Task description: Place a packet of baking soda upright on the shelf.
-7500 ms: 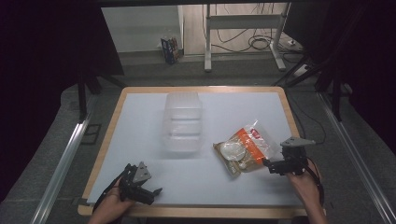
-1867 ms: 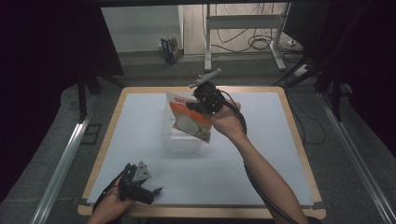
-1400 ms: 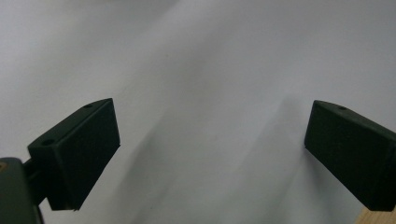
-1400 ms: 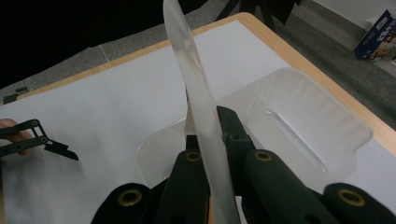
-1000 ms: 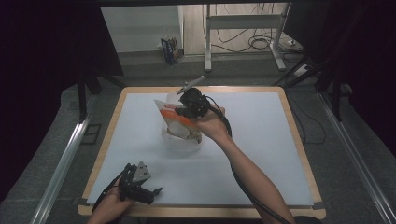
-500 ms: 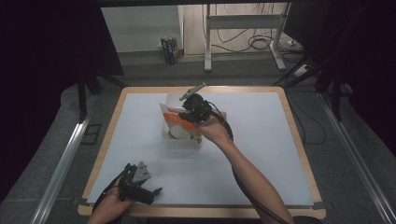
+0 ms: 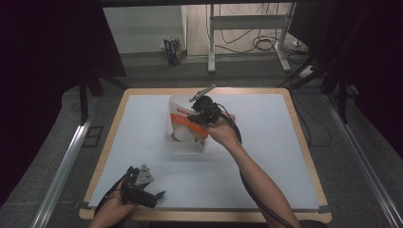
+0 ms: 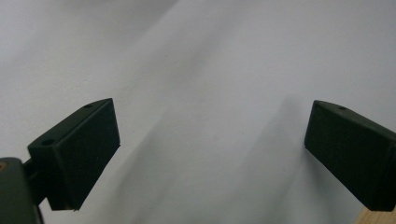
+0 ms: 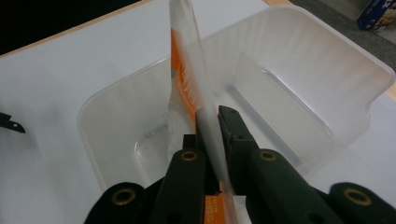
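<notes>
Orange-and-white bag (image 9: 187, 88): we see it pinched in the right claw (image 9: 212, 122), over the clear tub (image 9: 327, 70).
Left claw (image 7: 142, 186): gaping, empty, near-left tabletop (image 7: 266, 166).

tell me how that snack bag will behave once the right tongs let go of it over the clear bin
The snack bag is probably light: the right tongs lift it by a thin edge pinched between shut jaws. It seems fairly floppy, a thin film pouch hanging edge-on into the clear plastic bin. Released, it will likely slump against a wall rather than stand.
</notes>
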